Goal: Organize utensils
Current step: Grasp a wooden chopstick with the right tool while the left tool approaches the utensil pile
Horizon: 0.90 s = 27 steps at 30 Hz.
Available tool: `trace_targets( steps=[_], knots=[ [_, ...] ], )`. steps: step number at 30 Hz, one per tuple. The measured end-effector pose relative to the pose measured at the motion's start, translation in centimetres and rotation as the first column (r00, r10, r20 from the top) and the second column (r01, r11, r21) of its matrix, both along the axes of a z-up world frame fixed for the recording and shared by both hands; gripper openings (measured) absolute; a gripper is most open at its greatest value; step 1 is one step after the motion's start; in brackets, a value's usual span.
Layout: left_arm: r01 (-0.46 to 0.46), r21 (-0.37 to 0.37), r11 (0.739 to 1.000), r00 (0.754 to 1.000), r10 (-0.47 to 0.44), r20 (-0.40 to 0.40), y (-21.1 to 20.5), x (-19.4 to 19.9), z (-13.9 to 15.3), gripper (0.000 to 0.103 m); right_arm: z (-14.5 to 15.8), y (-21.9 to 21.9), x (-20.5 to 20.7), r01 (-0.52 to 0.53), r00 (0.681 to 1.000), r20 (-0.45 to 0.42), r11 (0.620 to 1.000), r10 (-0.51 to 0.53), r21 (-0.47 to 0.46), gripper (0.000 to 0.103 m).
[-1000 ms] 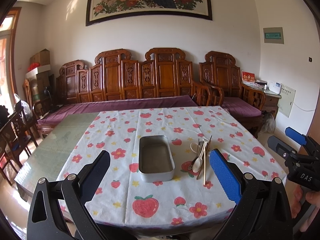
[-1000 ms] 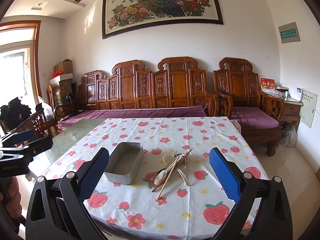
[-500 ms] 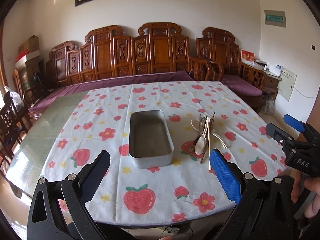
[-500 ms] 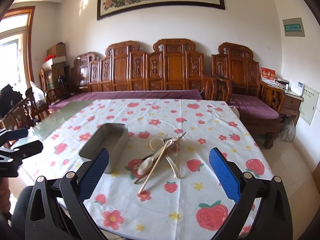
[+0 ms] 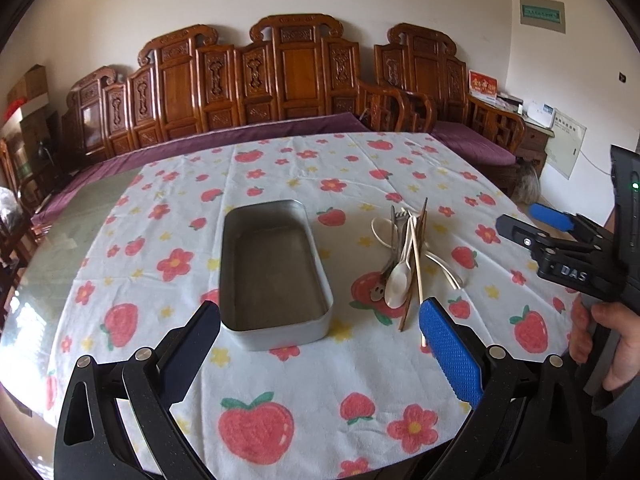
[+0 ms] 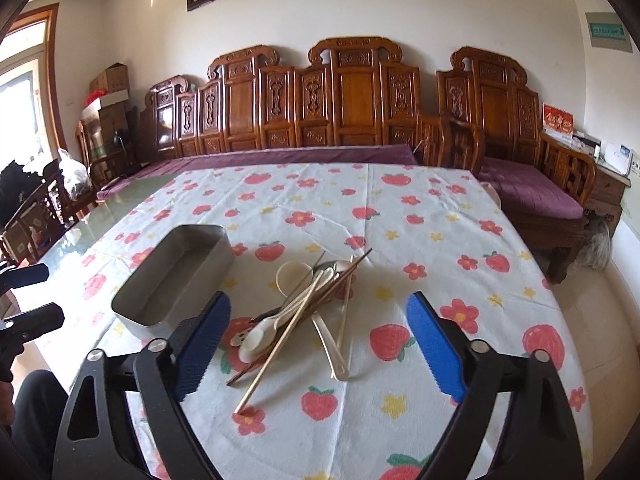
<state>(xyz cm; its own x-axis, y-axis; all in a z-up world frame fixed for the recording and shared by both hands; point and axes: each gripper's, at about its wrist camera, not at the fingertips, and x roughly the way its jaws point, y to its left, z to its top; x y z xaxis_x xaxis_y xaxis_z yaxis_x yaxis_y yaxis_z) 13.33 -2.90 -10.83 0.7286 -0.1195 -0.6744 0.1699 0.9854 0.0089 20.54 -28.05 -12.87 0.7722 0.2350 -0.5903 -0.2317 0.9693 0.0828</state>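
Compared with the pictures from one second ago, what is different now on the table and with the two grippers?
Both grippers came closer to the table and tilted down. The right gripper now frames the utensil pile; its jaws have just been closing a little, with nothing gripped. The left gripper stays open, in front of the metal tray. Nothing was picked up. Tray, utensils and tablecloth lie as before.

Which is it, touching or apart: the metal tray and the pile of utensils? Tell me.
Apart. The left wrist view shows bare tablecloth between the metal tray and the pile of utensils.
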Motion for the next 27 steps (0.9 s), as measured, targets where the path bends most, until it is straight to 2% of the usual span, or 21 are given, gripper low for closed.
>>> trace_targets(
  steps=[5,9,11,15,20,24,27],
  knots=[
    [0.029,0.01,1.0,0.999,-0.029,-0.04,-1.5,1.9,-1.9,0.094,-3.4,-1.0,1.7,0.002,0.997,-0.071,1.0,-0.001,0.014,0.078],
    [0.063,0.0,0.998,0.995,-0.063,-0.078,-2.9,3.7,-3.4,0.085,-5.7,-1.6,2.5,0.0,0.991,-0.133,0.998,0.008,0.06,0.07],
    [0.082,-0.01,0.997,0.992,-0.083,-0.098,-3.6,4.8,-4.1,0.081,-6.4,-1.6,2.7,-0.015,0.986,-0.162,0.995,0.031,0.099,0.062],
    [0.083,0.004,0.997,0.991,-0.082,-0.109,-4.4,6.1,-5.3,0.077,-7.6,-0.1,3.1,-0.062,0.973,-0.21,0.986,0.094,0.155,0.049],
    [0.085,0.002,0.996,0.991,-0.084,-0.107,-4.5,6.7,-5.7,0.074,-9.1,2.4,4.1,-0.103,0.954,-0.262,0.98,0.146,0.168,0.037],
    [0.071,-0.001,0.997,0.991,-0.071,-0.109,-4.1,7.0,-5.9,0.073,-10.6,3.1,5.6,-0.088,0.938,-0.313,0.977,0.147,0.193,0.029],
    [0.065,0.002,0.998,0.991,-0.064,-0.115,-4.0,7.1,-6.0,0.073,-11.5,3.3,6.2,-0.076,0.927,-0.345,0.974,0.148,0.214,0.026]
  ],
)
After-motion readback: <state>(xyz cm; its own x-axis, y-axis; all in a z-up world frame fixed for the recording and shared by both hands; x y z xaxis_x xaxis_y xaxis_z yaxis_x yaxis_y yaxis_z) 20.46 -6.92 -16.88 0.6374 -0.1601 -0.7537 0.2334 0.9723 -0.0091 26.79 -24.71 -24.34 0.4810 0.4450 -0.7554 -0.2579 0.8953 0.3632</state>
